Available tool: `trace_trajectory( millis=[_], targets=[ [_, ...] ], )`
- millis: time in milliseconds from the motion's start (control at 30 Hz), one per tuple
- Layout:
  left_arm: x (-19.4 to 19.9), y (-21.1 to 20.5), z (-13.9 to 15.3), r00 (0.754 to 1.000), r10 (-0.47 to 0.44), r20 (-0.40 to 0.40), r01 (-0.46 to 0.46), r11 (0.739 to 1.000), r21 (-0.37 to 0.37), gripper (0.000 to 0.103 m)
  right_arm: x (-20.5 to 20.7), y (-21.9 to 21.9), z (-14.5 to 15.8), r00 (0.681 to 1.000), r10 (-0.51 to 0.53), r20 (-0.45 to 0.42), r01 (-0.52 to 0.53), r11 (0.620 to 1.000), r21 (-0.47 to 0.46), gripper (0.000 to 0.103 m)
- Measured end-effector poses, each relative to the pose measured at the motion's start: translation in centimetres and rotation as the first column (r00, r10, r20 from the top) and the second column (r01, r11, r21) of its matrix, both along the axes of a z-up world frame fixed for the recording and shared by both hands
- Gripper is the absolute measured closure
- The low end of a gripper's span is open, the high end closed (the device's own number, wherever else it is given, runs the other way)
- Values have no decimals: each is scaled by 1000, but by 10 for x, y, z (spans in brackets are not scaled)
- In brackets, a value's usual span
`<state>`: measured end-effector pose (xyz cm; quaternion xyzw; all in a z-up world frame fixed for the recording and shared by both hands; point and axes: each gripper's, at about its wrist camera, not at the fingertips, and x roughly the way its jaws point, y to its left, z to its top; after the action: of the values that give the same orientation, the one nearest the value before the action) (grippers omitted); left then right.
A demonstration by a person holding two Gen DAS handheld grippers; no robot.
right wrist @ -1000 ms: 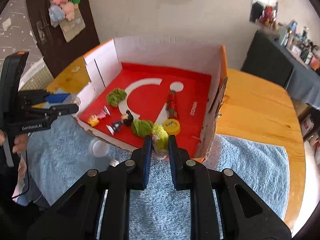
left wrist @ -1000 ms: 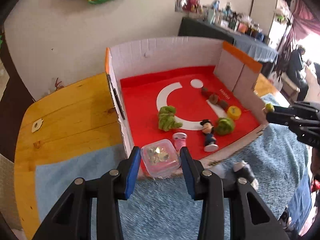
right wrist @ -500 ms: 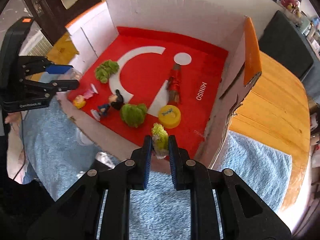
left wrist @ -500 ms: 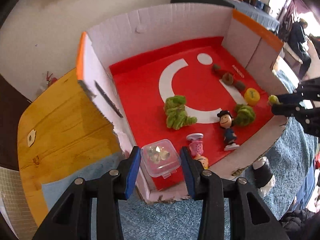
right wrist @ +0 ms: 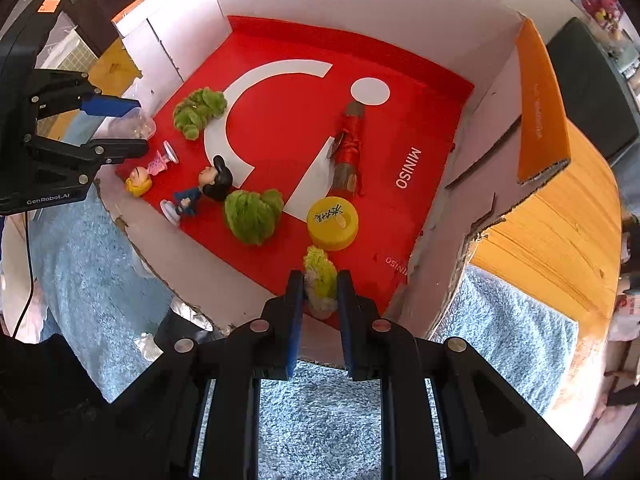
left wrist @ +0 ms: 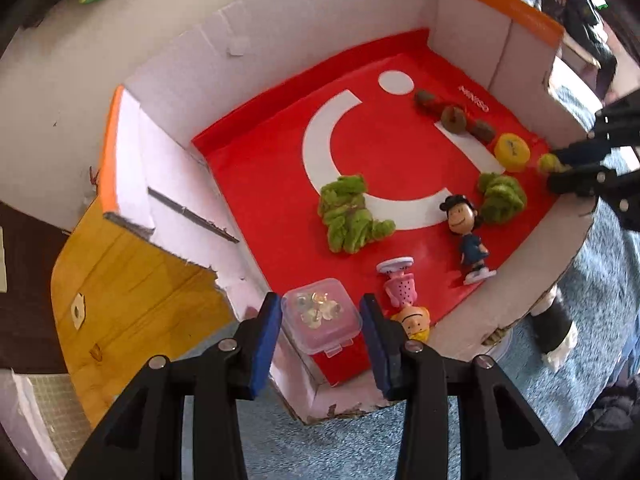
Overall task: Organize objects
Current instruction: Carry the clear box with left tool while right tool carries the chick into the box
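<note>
Cardboard box (left wrist: 280,60): in your left wrist view its red floor fills the middle, white walls on the left and far sides, orange trim on two flaps.
Left gripper (left wrist: 320,324): your blue-padded jaws are clamped on the clear plastic case (left wrist: 322,320), held over the near left corner of the box.
Box floor, left view: a green fuzzy clump (left wrist: 348,216) in the middle, a dark-haired figurine (left wrist: 466,236) lying to its right, a pink-dressed blonde figurine (left wrist: 404,300) just right of the case.
Far right, left view: yellow disc (left wrist: 512,150).
Right gripper (right wrist: 320,286): in your right wrist view the jaws are closed on a small yellow-green tuft (right wrist: 320,280), above the near edge of the box.
Beyond it: the yellow disc (right wrist: 332,222), a second green clump (right wrist: 252,216) to its left.
Farther in: a red-wrapped stick (right wrist: 348,148).
</note>
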<state>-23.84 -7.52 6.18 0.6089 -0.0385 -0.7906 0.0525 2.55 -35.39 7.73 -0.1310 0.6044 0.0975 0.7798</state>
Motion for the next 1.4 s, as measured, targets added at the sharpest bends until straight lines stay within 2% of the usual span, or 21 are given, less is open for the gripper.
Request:
trace_trajectory(
  millis=[267,600,1033,1400],
  targets=[
    [-5,-2,-7,995,-68,79,65,997,39,59,4,-8,-7,999,-1,-43,3,1000,27,87],
    [3,-5,-2,994,-77,78,72,995,62,59,3,-17,-7,999,1,-52,1,999,39,87],
    [15,-4,7,993,-81,82,76,995,64,59,-2,-21,-7,998,14,-53,-14,1000,-11,85],
    [27,-7,19,995,-72,71,64,993,99,51,-8,-29,-3,999,35,-33,-36,998,-44,82]
  ],
)
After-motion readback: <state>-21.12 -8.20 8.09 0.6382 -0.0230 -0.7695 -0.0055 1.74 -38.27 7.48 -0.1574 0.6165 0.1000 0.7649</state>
